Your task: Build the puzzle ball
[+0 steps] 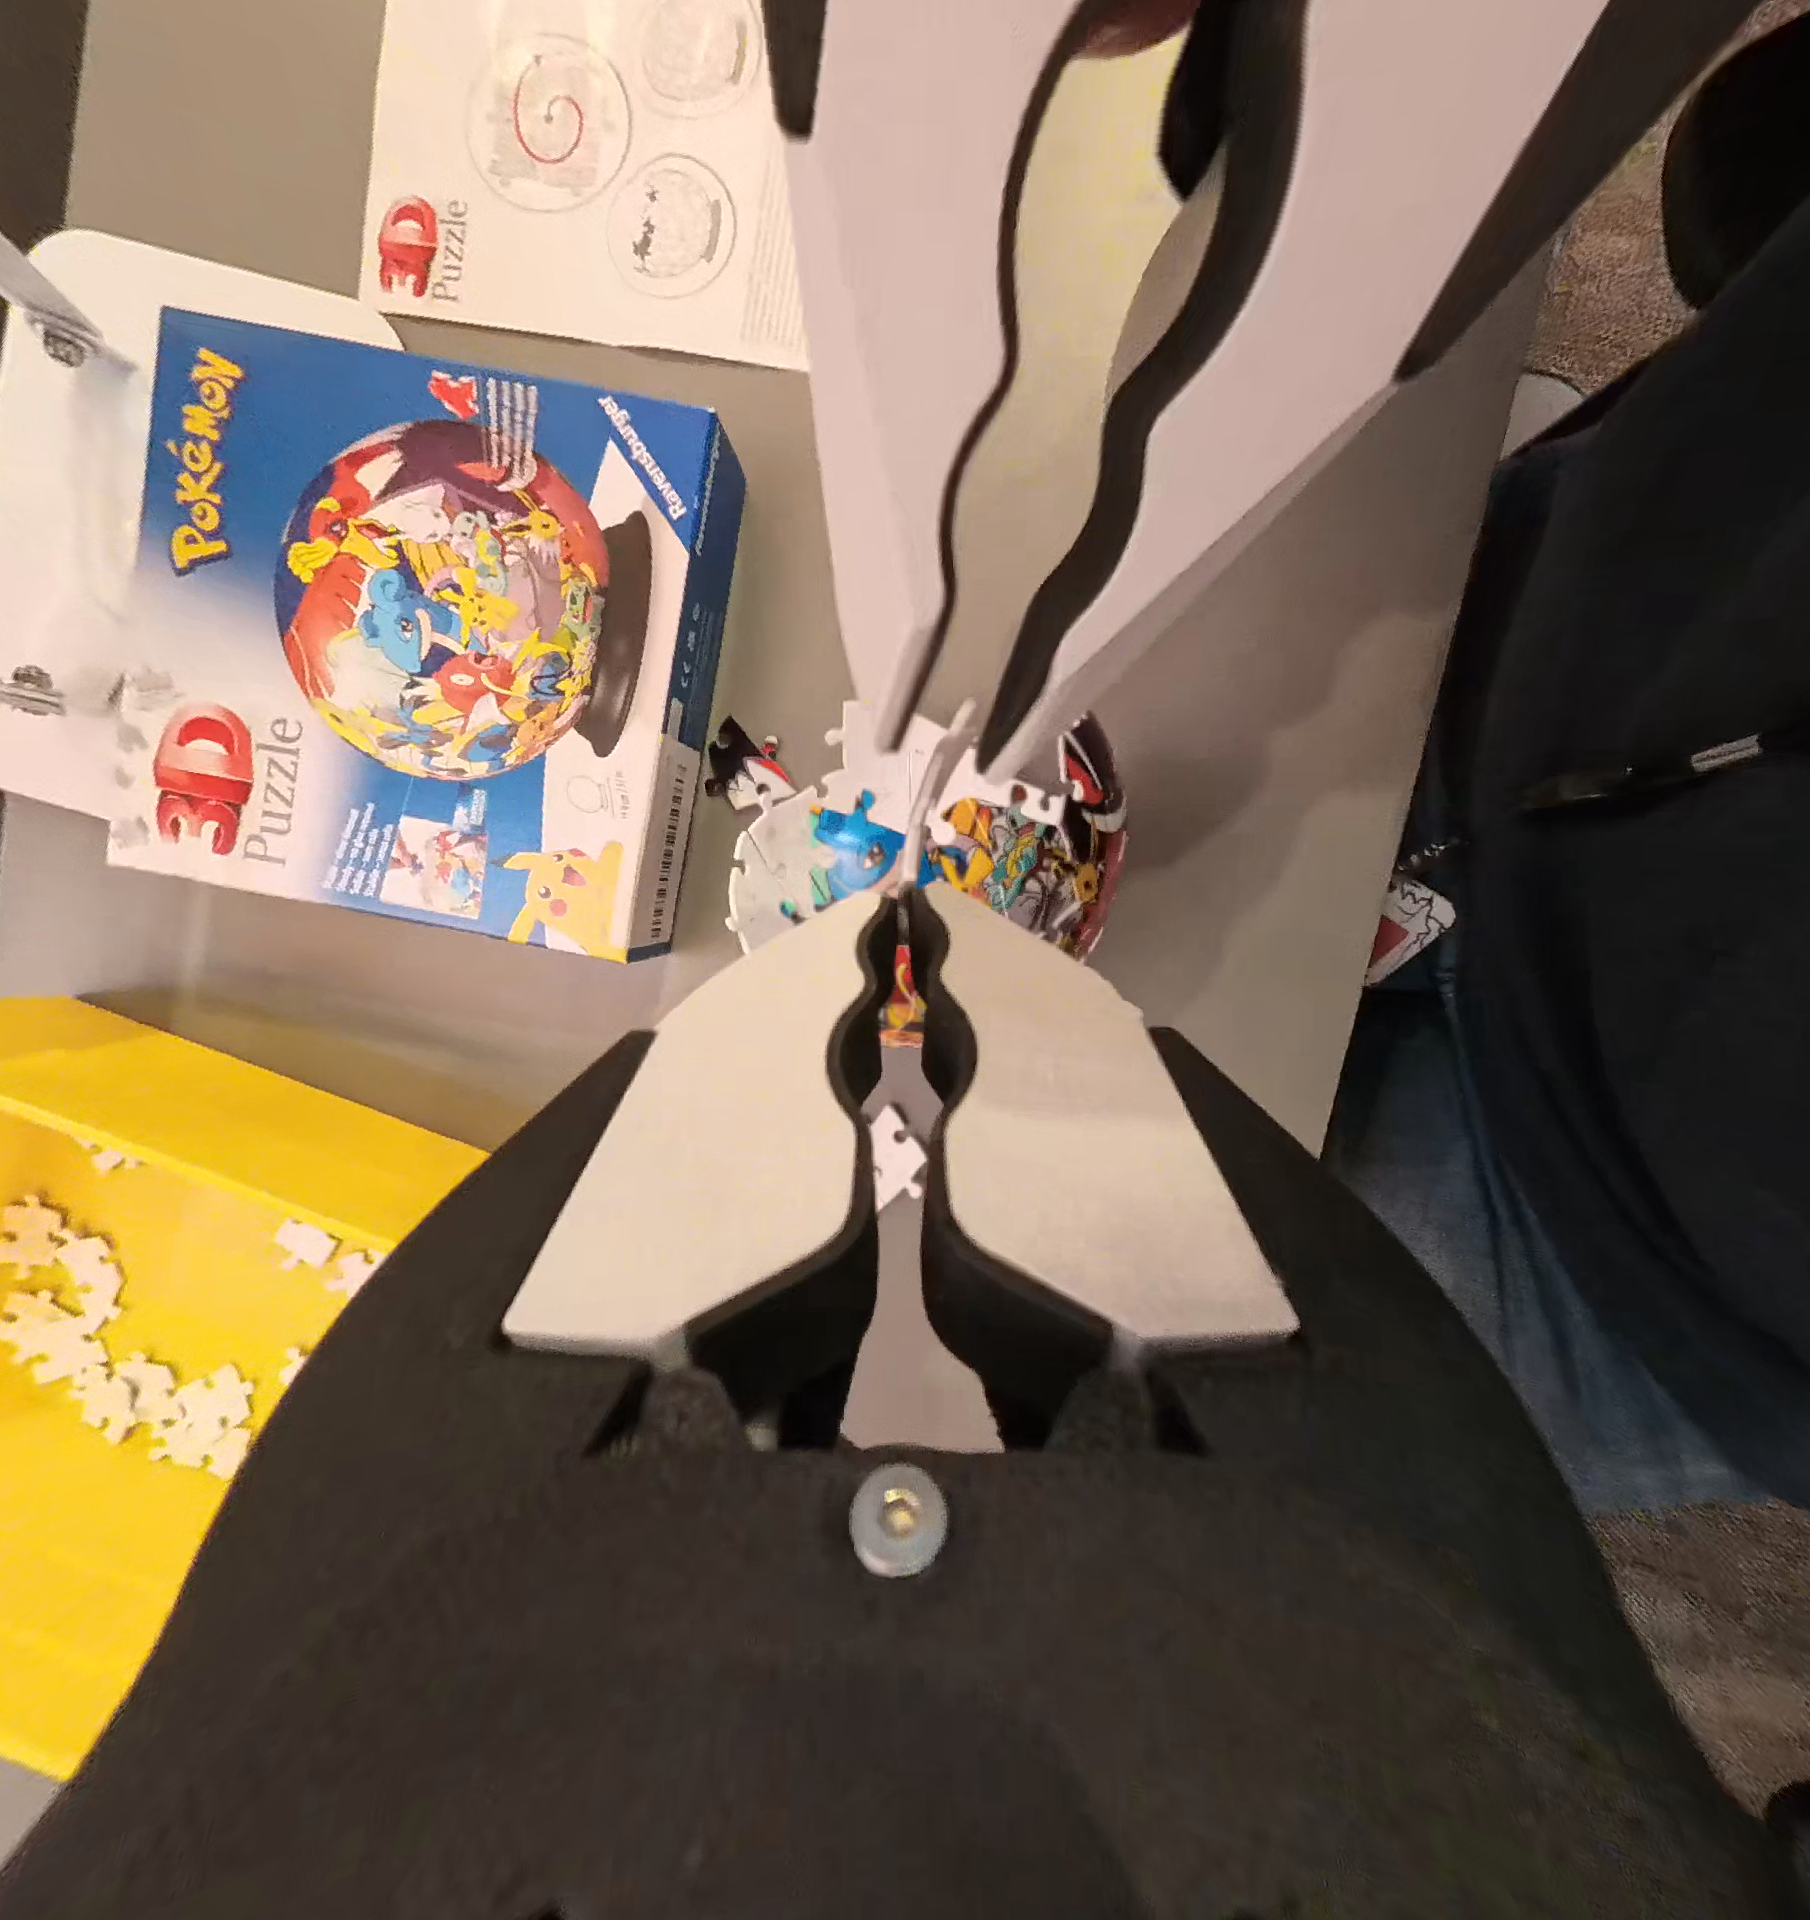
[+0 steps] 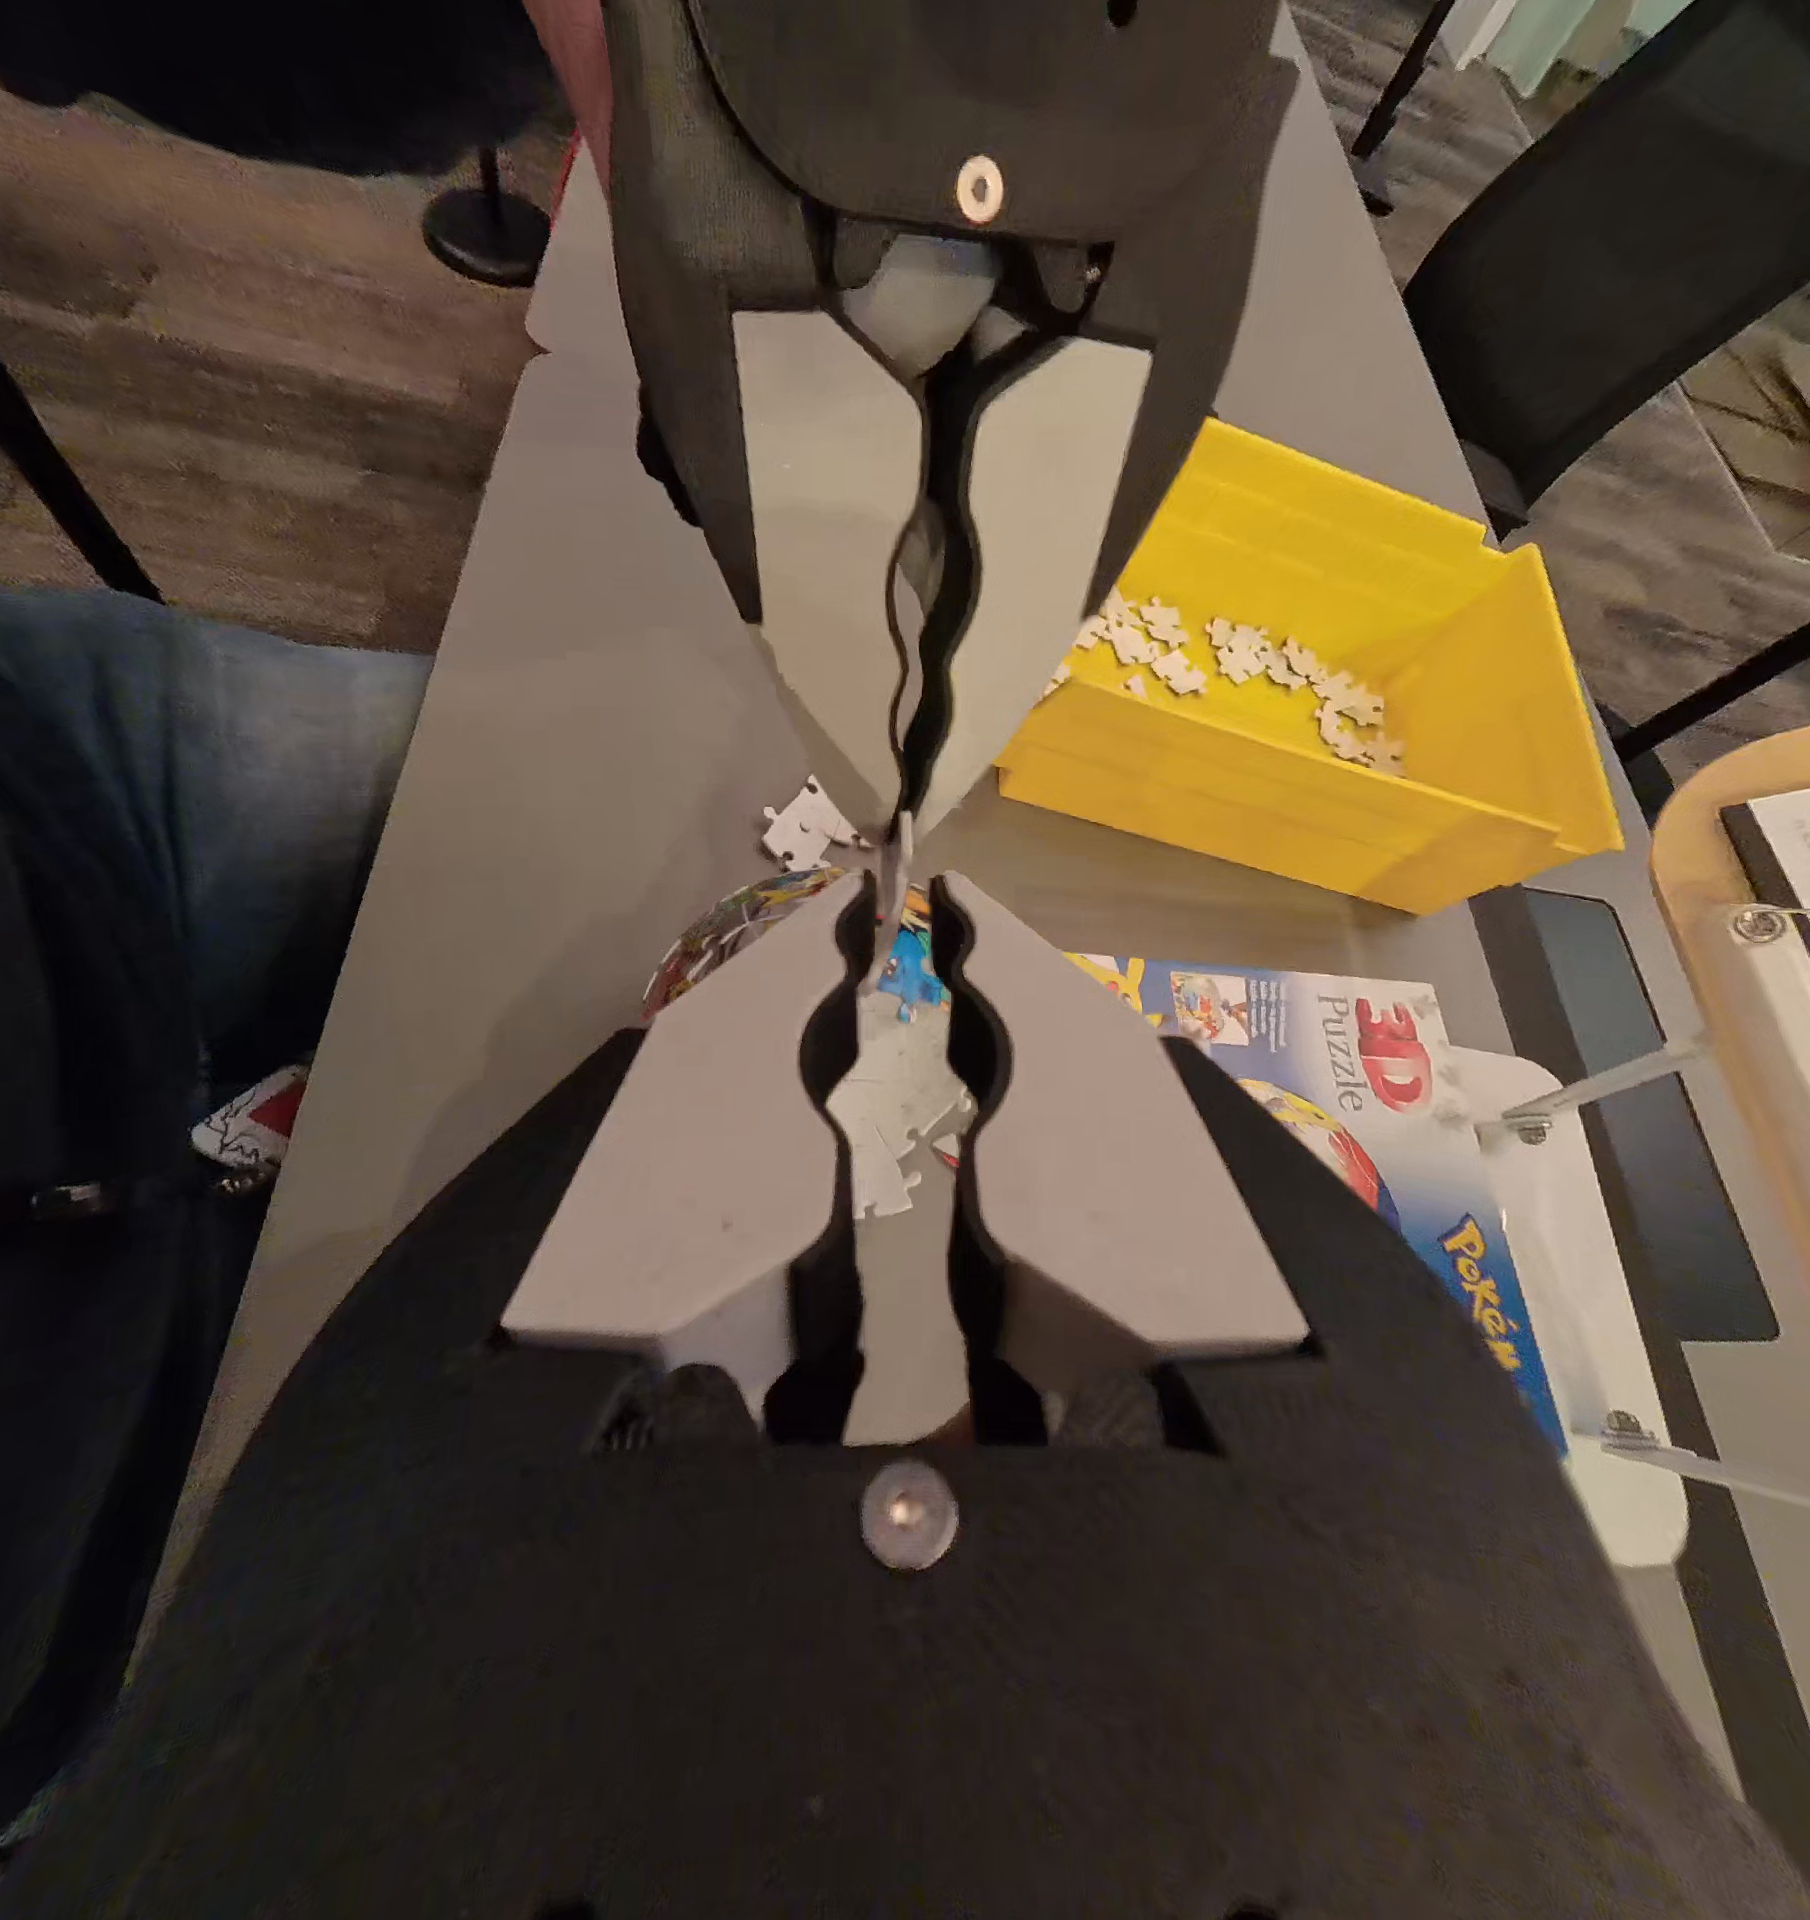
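Observation:
My left gripper (image 1: 906,906) is shut on the lower edge of a thin curved puzzle piece (image 1: 916,831), held edge-on above the table. My right gripper (image 1: 942,743) comes in from the opposite side. Its jaws stand a narrow gap apart around the piece's other end. In the right wrist view the right gripper (image 2: 903,896) faces the left gripper (image 2: 901,826) tip to tip, with the piece (image 2: 893,883) between them. Below lie two partly built ball sections, one mostly white with a blue figure (image 1: 828,852) and one colourful (image 1: 1036,862).
A yellow bin (image 1: 153,1143) with several white-backed loose pieces (image 2: 1296,665) stands beside the blue puzzle box (image 1: 433,623). An instruction sheet (image 1: 589,177) lies farther off. A few loose pieces (image 2: 802,821) lie on the grey table (image 1: 568,987). A person's jeans-clad leg (image 2: 101,779) is at the table edge. Both grippers' tips are close together, under 4 cm apart.

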`<state>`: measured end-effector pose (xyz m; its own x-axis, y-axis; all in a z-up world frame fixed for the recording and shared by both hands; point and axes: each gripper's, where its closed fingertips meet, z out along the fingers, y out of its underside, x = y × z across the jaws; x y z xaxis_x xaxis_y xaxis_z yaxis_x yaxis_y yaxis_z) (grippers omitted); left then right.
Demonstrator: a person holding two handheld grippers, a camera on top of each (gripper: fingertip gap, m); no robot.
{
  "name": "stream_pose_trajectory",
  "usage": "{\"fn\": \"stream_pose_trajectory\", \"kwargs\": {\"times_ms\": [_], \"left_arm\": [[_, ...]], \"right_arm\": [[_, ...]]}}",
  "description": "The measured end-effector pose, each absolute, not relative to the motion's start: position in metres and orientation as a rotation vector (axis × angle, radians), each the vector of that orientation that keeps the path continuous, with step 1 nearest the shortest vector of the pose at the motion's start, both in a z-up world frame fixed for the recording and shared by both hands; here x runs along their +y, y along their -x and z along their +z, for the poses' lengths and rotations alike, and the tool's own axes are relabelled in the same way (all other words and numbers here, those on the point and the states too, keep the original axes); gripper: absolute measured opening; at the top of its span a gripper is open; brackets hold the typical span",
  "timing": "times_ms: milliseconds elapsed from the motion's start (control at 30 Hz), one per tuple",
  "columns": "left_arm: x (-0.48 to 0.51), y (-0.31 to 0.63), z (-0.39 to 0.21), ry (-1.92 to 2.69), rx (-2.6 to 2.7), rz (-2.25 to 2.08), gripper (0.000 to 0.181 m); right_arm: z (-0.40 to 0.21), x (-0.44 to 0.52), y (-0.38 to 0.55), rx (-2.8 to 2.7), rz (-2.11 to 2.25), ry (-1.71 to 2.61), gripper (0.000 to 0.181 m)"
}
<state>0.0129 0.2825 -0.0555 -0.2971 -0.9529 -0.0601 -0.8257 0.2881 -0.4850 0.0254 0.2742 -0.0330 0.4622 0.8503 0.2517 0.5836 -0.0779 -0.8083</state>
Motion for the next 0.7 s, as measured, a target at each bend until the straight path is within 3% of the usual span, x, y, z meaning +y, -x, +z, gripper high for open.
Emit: {"fn": "stream_pose_trajectory", "kwargs": {"times_ms": [67, 333, 500, 700], "left_arm": [[0.284, -0.017, -0.057, 1.593, 2.247, -0.489, 0.002], [0.29, -0.038, -0.06, 1.608, 2.264, -0.57, 0.002], [0.289, -0.044, -0.067, 1.626, 2.296, -0.613, 0.002], [0.29, -0.052, -0.07, 1.607, 2.327, -0.571, 0.002]], "right_arm": [[-0.034, 0.279, -0.027, -1.211, 0.359, 1.773, 0.0], [-0.035, 0.281, -0.045, -1.091, 0.5, 1.799, 0.0], [-0.044, 0.279, -0.057, -1.083, 0.474, 1.817, 0.018], [-0.061, 0.289, -0.057, -1.118, 0.419, 1.863, 0.001]]}}
